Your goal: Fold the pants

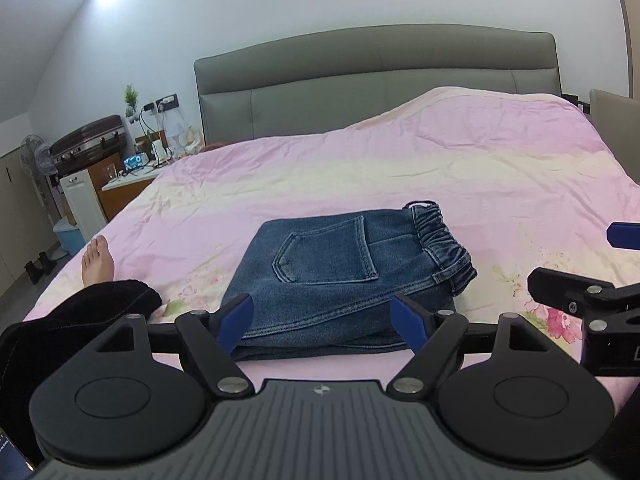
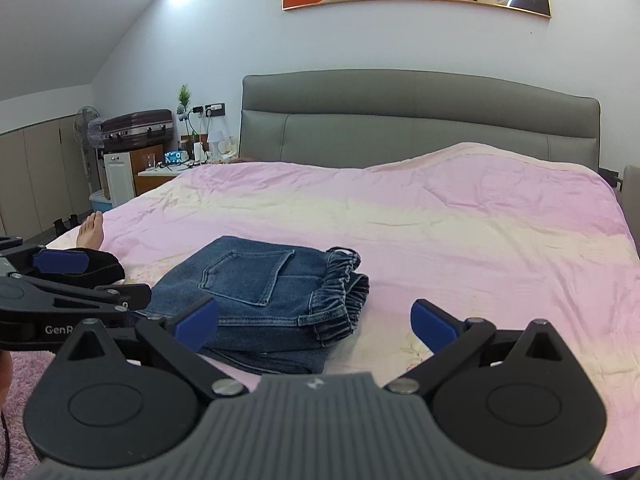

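Note:
The blue denim pants (image 1: 340, 276) lie folded into a compact stack on the pink bed cover, back pocket up, elastic waistband to the right. They also show in the right wrist view (image 2: 264, 300). My left gripper (image 1: 326, 326) is open and empty, its blue pads just in front of the stack's near edge. My right gripper (image 2: 316, 326) is open and empty, near the stack's right front corner. The right gripper also shows at the right edge of the left wrist view (image 1: 580, 272), and the left gripper at the left edge of the right wrist view (image 2: 92, 280).
The pink floral bed cover (image 1: 400, 176) spans the bed, with a grey headboard (image 1: 376, 80) behind. A person's bare foot (image 1: 98, 260) and black-clad leg (image 1: 80, 320) rest on the bed's left edge. A nightstand, suitcase and fan stand at far left.

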Tool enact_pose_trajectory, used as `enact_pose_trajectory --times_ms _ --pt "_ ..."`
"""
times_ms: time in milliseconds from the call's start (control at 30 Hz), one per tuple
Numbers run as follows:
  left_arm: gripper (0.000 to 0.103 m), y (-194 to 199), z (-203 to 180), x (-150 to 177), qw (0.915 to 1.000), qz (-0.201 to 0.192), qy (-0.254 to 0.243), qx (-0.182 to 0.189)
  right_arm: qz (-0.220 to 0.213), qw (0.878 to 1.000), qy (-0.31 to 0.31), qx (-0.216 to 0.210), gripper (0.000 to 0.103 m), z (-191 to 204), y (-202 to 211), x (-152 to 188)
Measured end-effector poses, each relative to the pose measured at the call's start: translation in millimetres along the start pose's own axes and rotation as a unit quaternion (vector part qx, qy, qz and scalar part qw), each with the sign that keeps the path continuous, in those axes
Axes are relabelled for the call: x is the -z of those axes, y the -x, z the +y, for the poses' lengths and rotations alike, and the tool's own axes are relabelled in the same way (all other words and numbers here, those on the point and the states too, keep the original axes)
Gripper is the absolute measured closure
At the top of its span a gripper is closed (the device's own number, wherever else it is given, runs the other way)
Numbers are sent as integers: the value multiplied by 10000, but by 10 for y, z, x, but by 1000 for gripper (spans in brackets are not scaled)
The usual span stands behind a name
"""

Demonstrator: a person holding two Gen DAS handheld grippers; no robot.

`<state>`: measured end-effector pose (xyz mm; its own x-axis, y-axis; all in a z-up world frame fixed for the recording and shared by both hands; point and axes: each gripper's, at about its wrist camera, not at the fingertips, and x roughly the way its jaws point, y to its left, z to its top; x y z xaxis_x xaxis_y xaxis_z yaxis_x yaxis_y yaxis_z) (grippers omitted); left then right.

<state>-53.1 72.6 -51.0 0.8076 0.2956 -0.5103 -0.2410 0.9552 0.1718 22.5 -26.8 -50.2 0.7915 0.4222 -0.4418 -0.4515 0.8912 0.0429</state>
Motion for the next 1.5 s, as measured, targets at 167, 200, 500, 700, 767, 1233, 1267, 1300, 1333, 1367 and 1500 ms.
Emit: enact_pose_trajectory --times_ms 167,200,500,700,767,1233,1267,1300,1333,1367,1500 --pt "12 -58 -45 85 9993 332 116 149 466 9987 -15 192 5 4 -149 97" --pt "12 -57 -47 92 9992 346 119 149 510 9985 -60 186 5 -12 -157 110" --pt "11 -29 -94 79 9994 318 11 121 530 9984 -193 98 5 -76 -133 116" --pt "11 -30 -107 58 9994 339 -12 86 549 9981 -258 39 5 -104 -119 108" --pt "11 -19 -100 50 9994 343 -6 82 572 9978 -324 -32 5 -116 -113 101" --pt "11 -7 -91 36 9993 347 -43 89 575 9977 -316 -164 5 -111 -94 105" --pt "11 -6 -90 33 9994 345 -46 94 577 9977 -320 -170 5 -112 -96 107" --pt "11 -6 -90 31 9993 345 -49 99 579 9976 -324 -175 5 -112 -92 107" --pt "11 -3 -90 30 9993 344 -52 98 576 9977 -323 -182 5 -112 -89 109" --pt "11 -4 -94 32 9994 341 -57 93 574 9977 -320 -185 5 -112 -87 109" --pt "11 -1 -112 25 9994 328 -110 99 568 9977 -320 -202 5 -110 -75 110"
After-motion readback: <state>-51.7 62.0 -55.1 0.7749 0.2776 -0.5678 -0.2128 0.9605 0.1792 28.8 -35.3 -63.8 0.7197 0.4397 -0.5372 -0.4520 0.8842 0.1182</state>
